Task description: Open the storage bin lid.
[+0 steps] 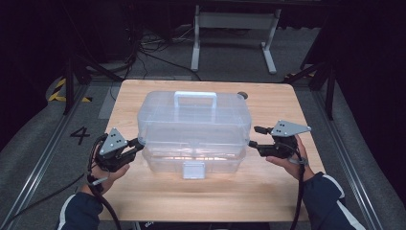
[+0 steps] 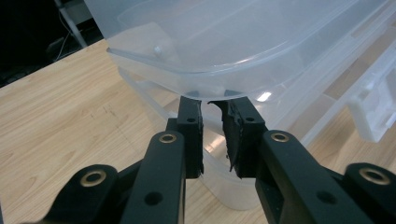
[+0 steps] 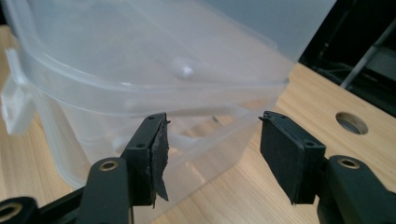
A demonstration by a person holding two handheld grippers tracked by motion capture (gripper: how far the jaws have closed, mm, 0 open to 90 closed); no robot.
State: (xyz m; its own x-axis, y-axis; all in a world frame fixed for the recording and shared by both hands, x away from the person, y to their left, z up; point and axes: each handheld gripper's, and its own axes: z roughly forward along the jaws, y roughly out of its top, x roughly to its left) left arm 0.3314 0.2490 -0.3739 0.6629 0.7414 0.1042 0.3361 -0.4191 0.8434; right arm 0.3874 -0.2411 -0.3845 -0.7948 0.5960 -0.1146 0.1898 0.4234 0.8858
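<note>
Storage box (image 1: 194, 127), clear plastic, sits mid-table (image 1: 143, 196) from above; floor beside it is marked "4" (image 1: 79, 135). Left gripper (image 2: 212, 105) view: jaws nearly closed, pinching the box's lid rim. Right gripper (image 3: 212, 123) view: jaws spread wide, nothing gripped, box just ahead.

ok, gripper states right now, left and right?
Left gripper: shut on the lid rim of the clear plastic storage box.
Right gripper: open, holding nothing, jaws beside the box's end.

The box (image 1: 194, 129) stands mid-table (image 1: 143, 201), one hand-held gripper (image 1: 135, 145) at its left end, another (image 1: 253, 136) right.
</note>
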